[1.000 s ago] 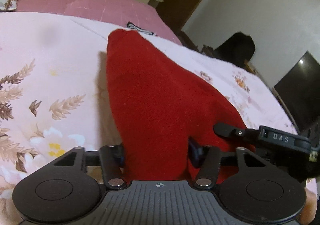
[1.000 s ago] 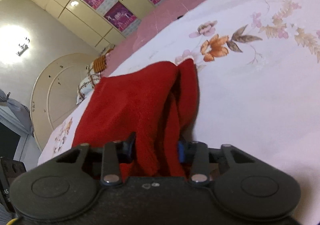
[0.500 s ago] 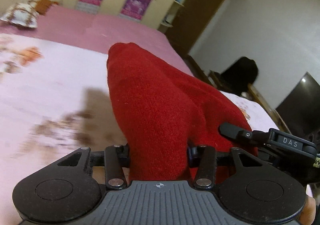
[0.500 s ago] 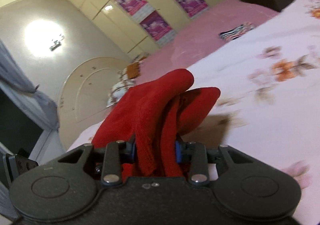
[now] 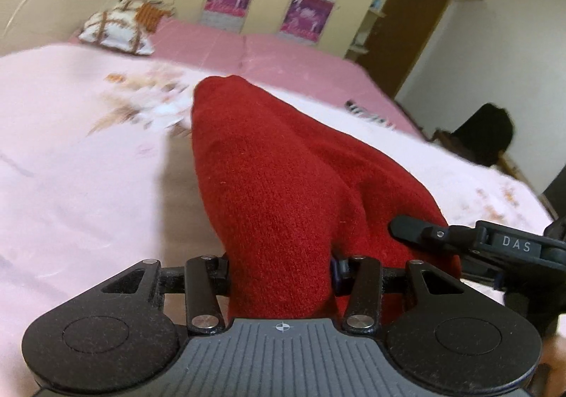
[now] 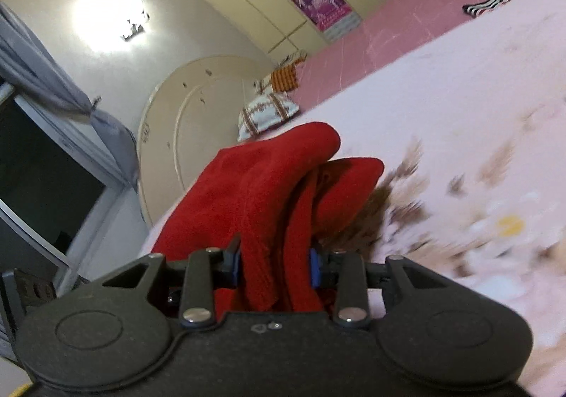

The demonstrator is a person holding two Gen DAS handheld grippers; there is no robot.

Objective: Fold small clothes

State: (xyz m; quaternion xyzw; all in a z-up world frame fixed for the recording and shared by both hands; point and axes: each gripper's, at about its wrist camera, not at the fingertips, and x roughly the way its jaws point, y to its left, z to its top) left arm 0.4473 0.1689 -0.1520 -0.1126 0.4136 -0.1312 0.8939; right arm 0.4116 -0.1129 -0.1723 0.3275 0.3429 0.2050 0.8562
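The red fleece garment is held off the bed, bunched between both tools. The left gripper has its jaws clamped on a thick fold of the cloth, which fills the gap between them and rises away from the camera to a rounded end. The right gripper has its jaws clamped on a second bunch of the same garment; here the cloth shows several layers, with two rounded lobes past the blue pads. In the left wrist view the right gripper's black body, lettered DAS, lies just beside the garment's right edge. Beneath the garment lies the pale pink floral bedspread, blurred in both views, with a shadow on it under the cloth. Beyond it lies a plain pink sheet. A patterned pillow sits by the cream rounded headboard. A black-and-white striped item lies well apart near the bedspread's far edge.
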